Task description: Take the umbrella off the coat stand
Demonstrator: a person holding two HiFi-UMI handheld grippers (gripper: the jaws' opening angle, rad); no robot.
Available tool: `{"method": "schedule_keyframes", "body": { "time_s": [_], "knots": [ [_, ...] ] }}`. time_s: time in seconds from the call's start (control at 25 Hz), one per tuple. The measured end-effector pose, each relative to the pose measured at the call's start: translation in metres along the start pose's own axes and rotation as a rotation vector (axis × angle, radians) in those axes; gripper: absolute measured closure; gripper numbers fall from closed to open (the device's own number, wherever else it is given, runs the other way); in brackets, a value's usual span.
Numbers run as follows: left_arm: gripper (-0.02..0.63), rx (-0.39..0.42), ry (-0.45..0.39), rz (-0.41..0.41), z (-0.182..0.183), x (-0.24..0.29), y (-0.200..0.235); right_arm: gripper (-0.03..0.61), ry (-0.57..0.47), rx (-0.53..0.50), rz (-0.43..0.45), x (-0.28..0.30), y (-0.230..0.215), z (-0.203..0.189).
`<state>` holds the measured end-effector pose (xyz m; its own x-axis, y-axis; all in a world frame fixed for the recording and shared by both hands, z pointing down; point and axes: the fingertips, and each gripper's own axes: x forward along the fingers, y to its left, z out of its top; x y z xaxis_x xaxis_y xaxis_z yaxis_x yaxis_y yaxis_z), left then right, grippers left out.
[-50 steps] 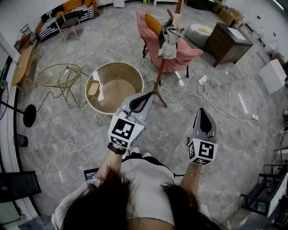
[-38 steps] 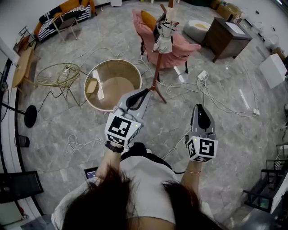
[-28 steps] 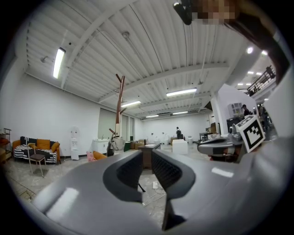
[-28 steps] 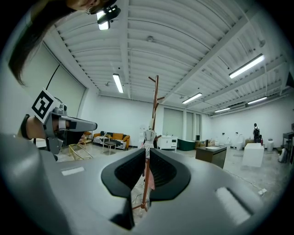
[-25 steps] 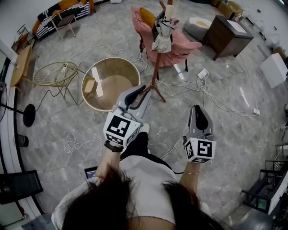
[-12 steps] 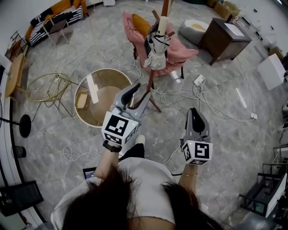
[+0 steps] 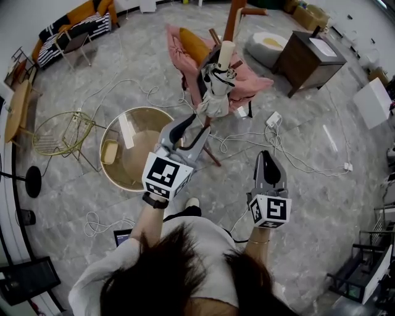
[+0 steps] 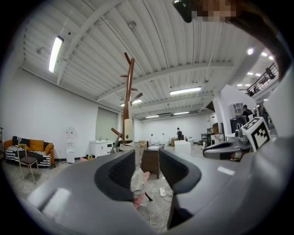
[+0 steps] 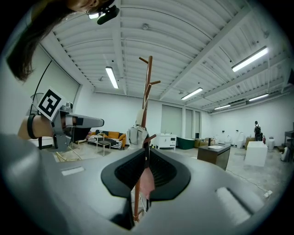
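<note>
The umbrella is hanging folded on the coat stand, at twelve o'clock from you, with a pink chair just behind it. Your left claw is pointing at it from well short, jaws narrowly apart after just opening, gripping nothing. Your right claw, at four o'clock from the left, is keeping its jaws together, empty.

A grey marble-patterned floor strewn with white cables spreads beneath strip lights and a ribbed white ceiling. A pink armchair stands near a round glass table, a gold wire side table and a dark wooden cabinet. An orange sofa sits by the far wall.
</note>
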<state>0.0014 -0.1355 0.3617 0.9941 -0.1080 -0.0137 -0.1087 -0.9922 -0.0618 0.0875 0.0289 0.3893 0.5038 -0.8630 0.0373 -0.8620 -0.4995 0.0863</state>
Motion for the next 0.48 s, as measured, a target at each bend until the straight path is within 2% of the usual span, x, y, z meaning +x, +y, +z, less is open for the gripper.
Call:
{"method": "schedule_keyframes", "body": {
  "time_s": [0.28,0.48],
  "knots": [
    [0.439,-0.009,0.019,-0.004,-0.006,0.016,0.015,0.572,0.013,-0.001,0.004,0.025,-0.001,-0.003],
    [0.437,-0.013,0.03,0.021,-0.011,0.028,0.025,0.572,0.015,0.013,0.033,0.047,-0.008,-0.008]
  ]
}}
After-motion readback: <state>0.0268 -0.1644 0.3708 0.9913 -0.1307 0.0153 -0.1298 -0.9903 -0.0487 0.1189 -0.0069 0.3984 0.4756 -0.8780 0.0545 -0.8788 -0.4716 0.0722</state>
